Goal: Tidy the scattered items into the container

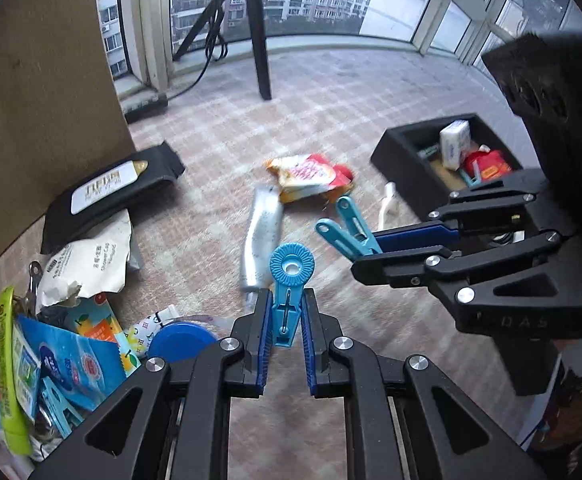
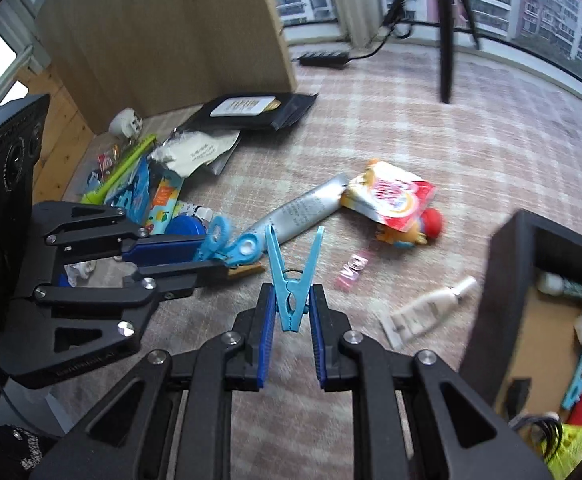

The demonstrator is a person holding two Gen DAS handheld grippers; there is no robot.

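Left gripper point(image 1: 285, 312) clamps ridged-disc plastic clip point(image 1: 289, 280).

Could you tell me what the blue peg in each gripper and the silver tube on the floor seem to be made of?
Both blue pegs look like moulded matte plastic, with uniform colour and ridged edges. The silver tube looks like soft metallic laminate or foil, dented and creased; which one is unclear.
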